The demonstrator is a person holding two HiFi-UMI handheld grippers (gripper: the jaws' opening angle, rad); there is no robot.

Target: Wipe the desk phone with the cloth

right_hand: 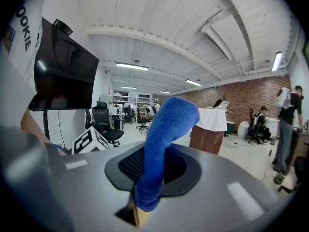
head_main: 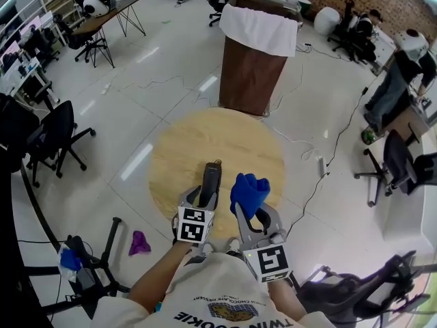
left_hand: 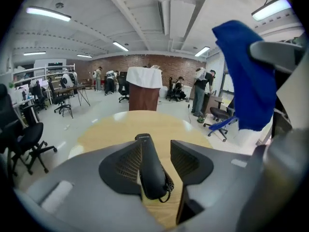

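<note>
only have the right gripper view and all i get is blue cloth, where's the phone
Observer: A black handset looks to lie on the round wooden table, near its closest edge. I see no phone base.
Operator: is the left gripper on it
Observer: The left gripper has the handset between its jaws, but they stand apart, with a gap on one side.
Operator: how close is my cloth
Observer: In the head view the cloth in the right gripper is just to the right of the handset, not touching it.
</note>
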